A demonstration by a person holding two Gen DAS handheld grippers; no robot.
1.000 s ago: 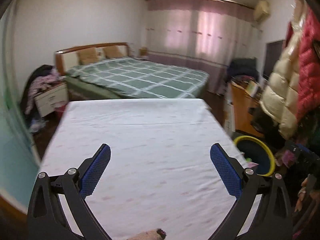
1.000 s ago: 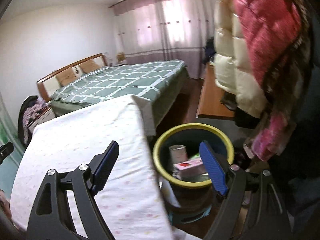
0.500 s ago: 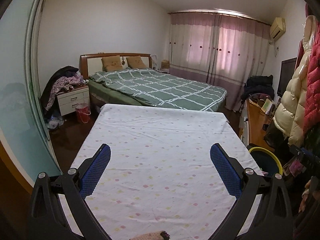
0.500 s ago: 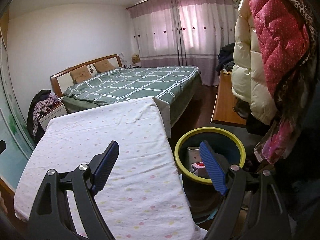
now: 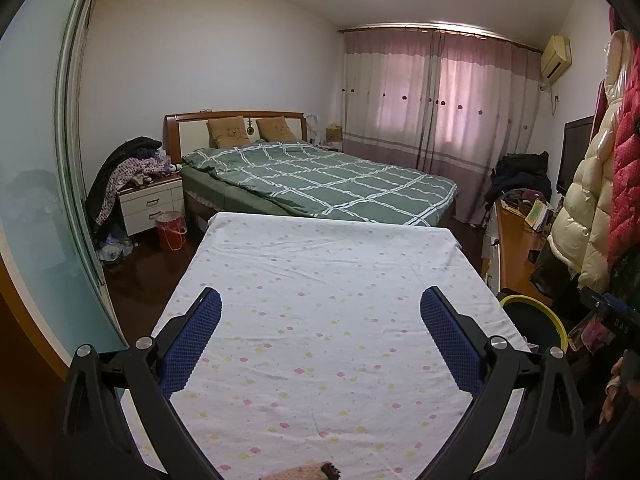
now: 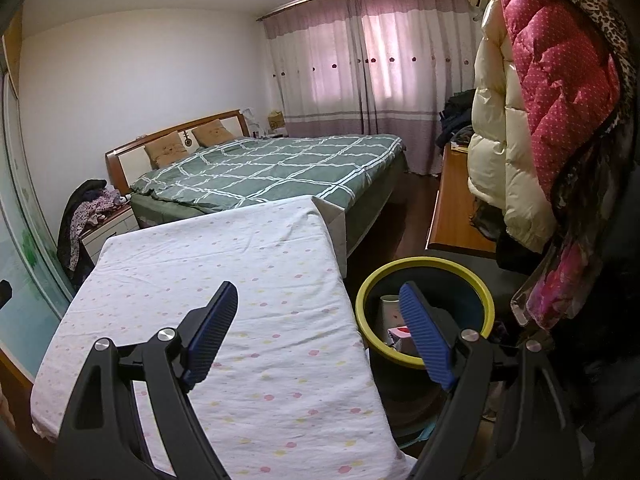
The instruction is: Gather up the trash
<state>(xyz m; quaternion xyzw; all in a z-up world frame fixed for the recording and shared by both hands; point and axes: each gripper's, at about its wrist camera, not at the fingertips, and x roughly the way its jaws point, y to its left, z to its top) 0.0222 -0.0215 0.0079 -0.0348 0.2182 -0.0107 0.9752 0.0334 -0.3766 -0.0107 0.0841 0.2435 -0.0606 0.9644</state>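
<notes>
A dark bin with a yellow rim (image 6: 424,276) stands on the floor right of the cloth-covered table (image 6: 224,264). Inside it I see a white paper cup (image 6: 388,306) and a red-and-white packet (image 6: 400,334). The bin also shows in the left wrist view (image 5: 534,314) at the table's right edge. My left gripper (image 5: 320,336) is open and empty, held above the table (image 5: 320,280). My right gripper (image 6: 316,334) is open and empty, over the table's right edge and the bin. No loose trash shows on the table.
A green-quilted bed (image 5: 320,176) lies beyond the table. A nightstand (image 5: 150,202) piled with clothes and a small red basket (image 5: 171,231) stand far left. A wooden desk (image 6: 456,204) and hanging puffy coats (image 6: 532,120) crowd the right side. A glass sliding door (image 5: 40,208) lines the left.
Both grippers have lifted and drawn back from the table and bin, so more of the room shows. Both stayed open and empty.
</notes>
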